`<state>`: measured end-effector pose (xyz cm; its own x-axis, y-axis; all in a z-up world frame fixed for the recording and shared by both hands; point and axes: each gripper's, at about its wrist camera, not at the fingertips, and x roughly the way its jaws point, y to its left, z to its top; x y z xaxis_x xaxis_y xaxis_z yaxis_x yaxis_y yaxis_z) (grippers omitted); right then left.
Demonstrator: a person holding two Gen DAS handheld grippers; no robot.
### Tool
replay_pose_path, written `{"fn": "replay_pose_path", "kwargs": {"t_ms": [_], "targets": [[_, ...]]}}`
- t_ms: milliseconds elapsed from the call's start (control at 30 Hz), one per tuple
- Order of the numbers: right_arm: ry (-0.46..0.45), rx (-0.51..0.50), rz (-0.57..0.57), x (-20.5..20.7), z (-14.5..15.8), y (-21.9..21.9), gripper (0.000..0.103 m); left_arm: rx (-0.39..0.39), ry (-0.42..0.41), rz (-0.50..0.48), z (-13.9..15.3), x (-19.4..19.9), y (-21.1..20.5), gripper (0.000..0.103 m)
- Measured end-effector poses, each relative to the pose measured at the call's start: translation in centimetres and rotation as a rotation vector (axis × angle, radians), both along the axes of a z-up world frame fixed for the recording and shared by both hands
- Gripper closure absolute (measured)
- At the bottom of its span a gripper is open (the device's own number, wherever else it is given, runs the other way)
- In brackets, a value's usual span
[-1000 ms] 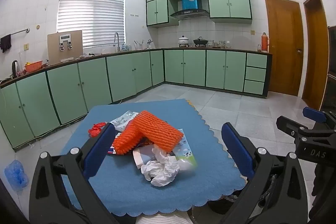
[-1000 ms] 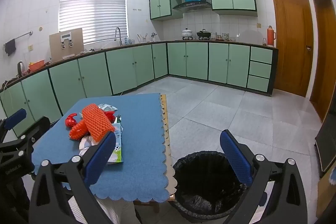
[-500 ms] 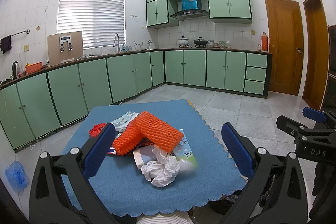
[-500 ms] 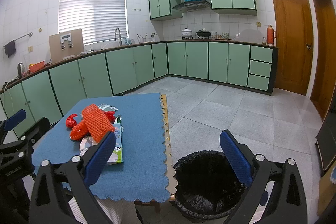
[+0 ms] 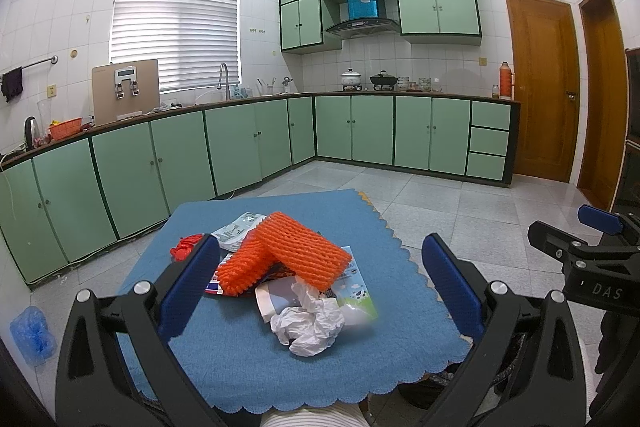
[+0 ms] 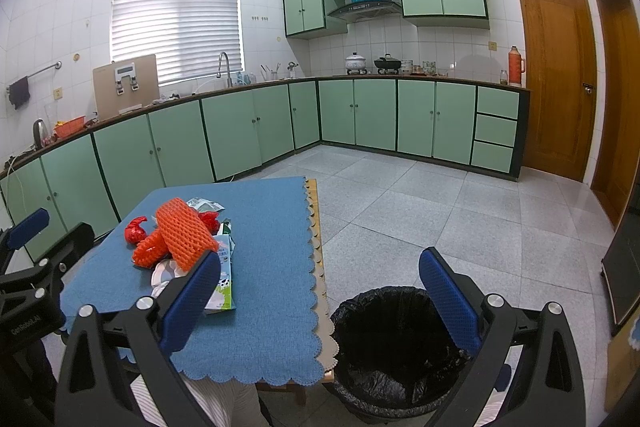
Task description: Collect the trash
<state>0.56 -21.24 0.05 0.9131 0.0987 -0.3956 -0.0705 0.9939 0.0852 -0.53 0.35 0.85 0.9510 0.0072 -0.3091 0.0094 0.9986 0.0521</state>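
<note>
A heap of trash lies on a small table with a blue cloth (image 5: 248,355): orange foam netting (image 5: 288,257), a crumpled white tissue (image 5: 310,323), a milk carton (image 5: 352,287), a red wrapper (image 5: 185,247) and a silvery packet (image 5: 240,229). My left gripper (image 5: 320,283) hovers open above the near side of the heap, nothing between its blue pads. My right gripper (image 6: 320,299) is open too, held over the table's right edge beside a bin lined with a black bag (image 6: 394,343). The netting (image 6: 182,239) and carton (image 6: 222,285) also show in the right wrist view.
Green base cabinets (image 5: 224,151) run along the back and left walls. Wooden doors (image 5: 542,83) stand at the right. A blue plastic bag (image 5: 32,333) lies on the tiled floor at the left. A person's striped clothing (image 5: 312,419) shows below the table.
Both views have barely shifted; the grippers stay open and the trash heap has not moved.
</note>
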Motion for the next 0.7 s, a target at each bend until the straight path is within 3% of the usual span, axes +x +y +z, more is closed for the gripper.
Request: {"fn": "replay_pose_path", "kwargs": {"t_ms": [700], "targets": [[0.002, 0.003, 0.0, 0.05, 0.0, -0.01, 0.006, -0.001, 0.0, 0.012, 0.1, 0.06, 0.65, 0.005]]}}
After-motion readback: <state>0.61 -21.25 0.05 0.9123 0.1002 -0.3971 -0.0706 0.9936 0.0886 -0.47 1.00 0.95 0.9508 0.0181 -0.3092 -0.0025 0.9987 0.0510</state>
